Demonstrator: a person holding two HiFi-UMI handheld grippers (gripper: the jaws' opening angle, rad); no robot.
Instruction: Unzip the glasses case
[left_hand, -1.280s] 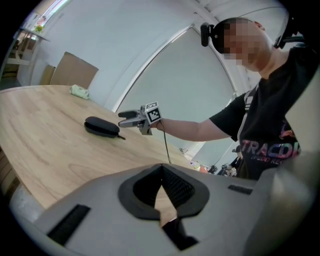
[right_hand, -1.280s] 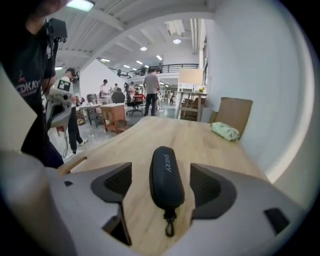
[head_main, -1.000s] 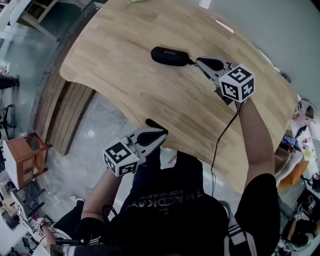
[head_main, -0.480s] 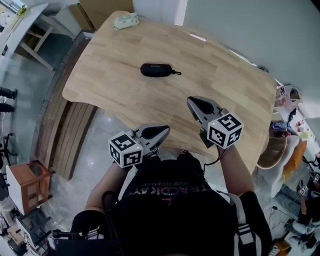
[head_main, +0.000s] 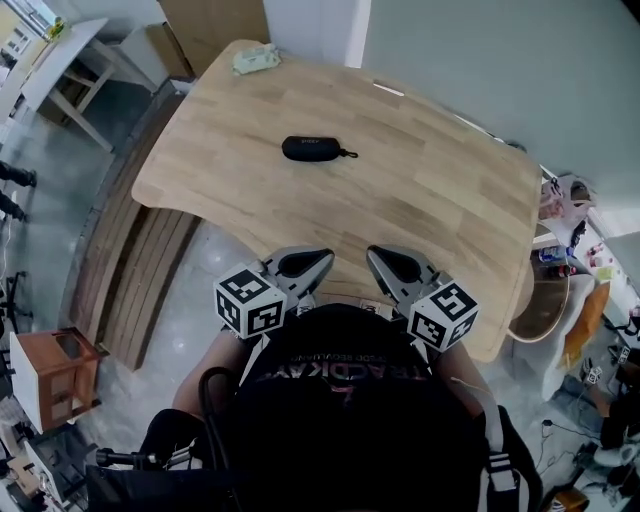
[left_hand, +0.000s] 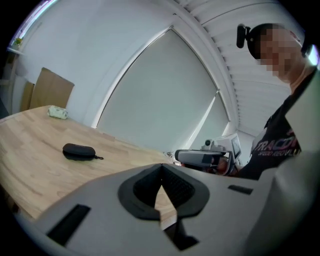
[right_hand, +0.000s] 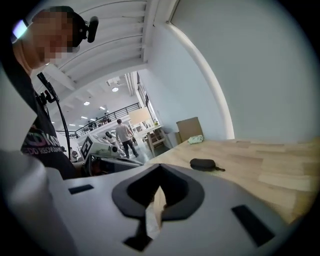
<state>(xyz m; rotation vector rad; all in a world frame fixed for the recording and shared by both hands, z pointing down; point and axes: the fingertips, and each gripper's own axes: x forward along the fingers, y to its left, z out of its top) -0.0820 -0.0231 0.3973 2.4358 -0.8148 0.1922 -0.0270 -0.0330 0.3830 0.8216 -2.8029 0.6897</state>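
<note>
Left tool (head_main: 324, 256), right tool (head_main: 372, 253) closed, glasses case (head_main: 310, 149) crosswise, strap (head_main: 349, 154) rightward

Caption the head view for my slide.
Black glasses case on wooden table; left tool and right tool shut, empty, clear of it.

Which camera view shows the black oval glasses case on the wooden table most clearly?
The head view: it looks down on the black oval glasses case, whole outline and pull tab visible. Both gripper views show the case only small and side-on.
</note>
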